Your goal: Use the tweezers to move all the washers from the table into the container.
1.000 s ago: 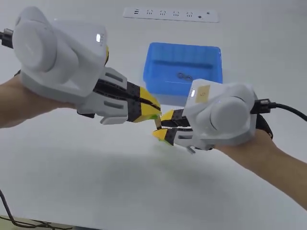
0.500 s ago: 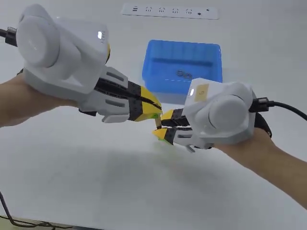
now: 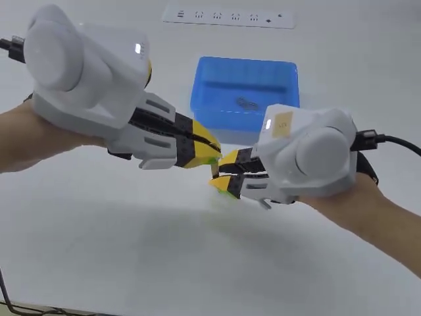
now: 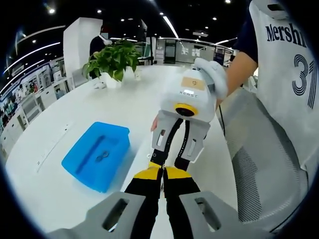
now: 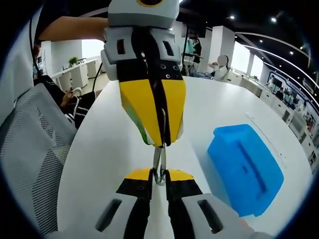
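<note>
Grippers meet nose to nose above the middle of the desk [image 3: 131,250]: the left gripper [image 3: 209,148] angles down from the left and the right gripper [image 3: 220,176] lies level, pointing back at it. Both pairs of jaws are pinched together on one pair of tweezers [image 5: 159,158], each at one end. One blue container [image 3: 210,113] sits just behind them toward the far edge, with a small cluster of washers [image 3: 247,102] in it, too small to count. One power strip [image 3: 227,17] lies along the far edge.

Head view looks down close — gripper views face each other, sharing container [image 3: 217,85].
</note>
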A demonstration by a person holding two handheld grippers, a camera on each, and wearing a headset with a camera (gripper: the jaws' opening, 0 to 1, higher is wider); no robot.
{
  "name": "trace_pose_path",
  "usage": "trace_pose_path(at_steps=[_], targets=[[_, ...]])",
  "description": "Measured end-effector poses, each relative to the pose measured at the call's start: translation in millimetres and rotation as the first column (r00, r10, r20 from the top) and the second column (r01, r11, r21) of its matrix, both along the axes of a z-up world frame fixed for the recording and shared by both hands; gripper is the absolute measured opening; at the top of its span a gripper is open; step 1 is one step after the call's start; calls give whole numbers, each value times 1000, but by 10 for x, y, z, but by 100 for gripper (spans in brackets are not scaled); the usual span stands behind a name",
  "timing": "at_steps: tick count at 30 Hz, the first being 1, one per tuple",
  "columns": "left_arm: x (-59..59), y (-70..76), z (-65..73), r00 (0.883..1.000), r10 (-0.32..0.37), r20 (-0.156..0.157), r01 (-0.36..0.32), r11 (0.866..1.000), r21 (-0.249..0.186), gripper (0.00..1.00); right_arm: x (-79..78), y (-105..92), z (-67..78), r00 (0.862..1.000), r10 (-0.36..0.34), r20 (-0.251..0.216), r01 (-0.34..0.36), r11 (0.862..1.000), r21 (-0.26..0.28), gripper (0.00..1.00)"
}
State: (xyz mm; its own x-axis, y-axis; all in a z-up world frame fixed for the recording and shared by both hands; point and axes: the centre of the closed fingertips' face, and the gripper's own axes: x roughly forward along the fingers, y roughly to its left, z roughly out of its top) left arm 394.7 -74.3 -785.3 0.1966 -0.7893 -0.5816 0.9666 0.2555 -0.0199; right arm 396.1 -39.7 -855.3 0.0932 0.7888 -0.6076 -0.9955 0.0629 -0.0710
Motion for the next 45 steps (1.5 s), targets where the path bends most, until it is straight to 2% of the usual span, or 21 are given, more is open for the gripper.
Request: trace_pose_path(at_steps=[9, 13, 20, 25, 34, 38, 45], targets=[[14, 18, -4, 1000, -1, -2, 1, 1000, 4, 6, 10, 5, -2, 1000, -10, -18, 10, 1000, 2, 10], [29, 48, 36, 1000, 4, 0, -4, 1000, -1, 6, 21, 15, 44, 1000, -18, -21, 18, 1000, 13, 10], [59, 89, 193, 1000, 2, 15, -1, 1000, -19, 6, 47, 16, 223, 1000, -26, -6, 26, 999, 34, 10], [113, 105, 365, 999, -4, 34, 5, 999, -37, 6, 86, -3, 388, 999, -41, 1, 41, 997, 62, 10], [166, 40, 560, 997, -48, 67, 51, 998, -37, 6, 142, -59, 612, 998, -51, 35, 48, 995, 82, 10], [229, 14, 632, 994, -72, 86, 75, 997, -33, 6, 219, -93, 719, 997, -52, 53, 47, 995, 89, 10], [353, -83, 850, 987, -89, 130, 93, 995, -27, 6, 431, -131, 884, 994, -62, 91, 53, 994, 101, 10]])
